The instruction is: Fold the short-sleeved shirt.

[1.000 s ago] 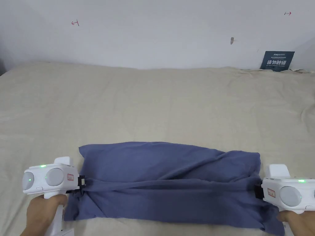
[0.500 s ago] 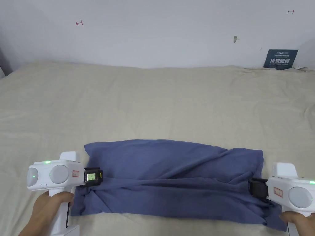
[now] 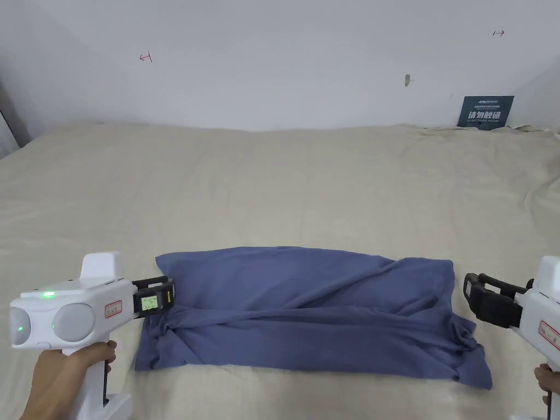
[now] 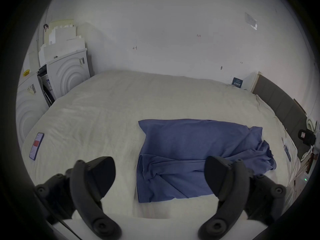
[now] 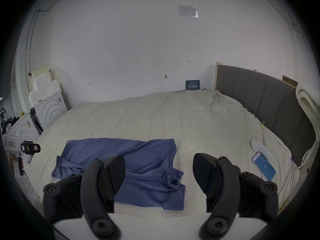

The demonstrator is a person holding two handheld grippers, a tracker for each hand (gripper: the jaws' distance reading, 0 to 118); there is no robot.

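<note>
A blue short-sleeved shirt lies folded into a long band on the beige bed, creased along its near half and bunched at its right end. My left gripper hovers at the shirt's left end, open, with nothing between its jaws; in its own view the jaws stand wide apart over the shirt. My right gripper is open just off the shirt's right end, clear of the cloth, and its jaws are spread wide in its own view.
The bed sheet stretches far beyond the shirt. A phone lies on the bed at the left, another phone and a white item at the right. A grey headboard bounds the right; white appliances stand at the left.
Both grippers let go of the shirt's ends, opened, and drew back outward; the right one also rose. The shirt now lies slack on the bed.
</note>
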